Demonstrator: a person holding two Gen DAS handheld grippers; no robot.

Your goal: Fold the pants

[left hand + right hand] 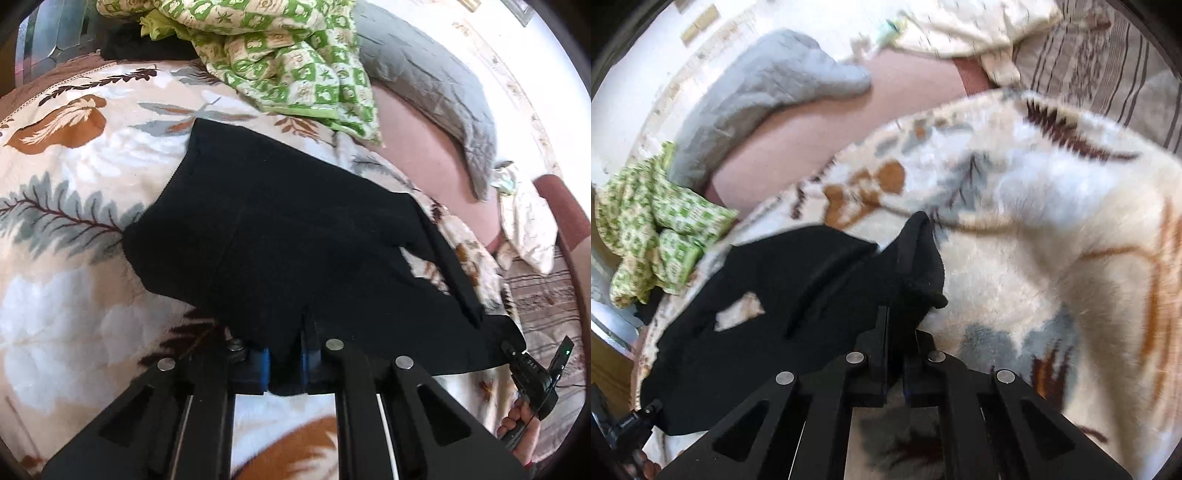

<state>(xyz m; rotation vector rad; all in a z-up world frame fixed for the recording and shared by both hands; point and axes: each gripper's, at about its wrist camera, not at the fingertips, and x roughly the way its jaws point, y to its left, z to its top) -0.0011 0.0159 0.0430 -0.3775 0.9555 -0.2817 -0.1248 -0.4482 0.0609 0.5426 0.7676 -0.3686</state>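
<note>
Black pants lie partly folded on a cream blanket with a leaf print. My left gripper is shut on the near edge of the pants, its blue pads pinching the cloth. In the right wrist view the pants spread to the left, and my right gripper is shut on a bunched corner of them, which sticks up between the fingers. The right gripper also shows at the far right of the left wrist view, held by a hand at the pants' edge.
A green and white patterned cloth lies bunched at the back of the bed. A grey quilted pillow and a pink sheet lie beyond it. A striped cover is at the bed's far side.
</note>
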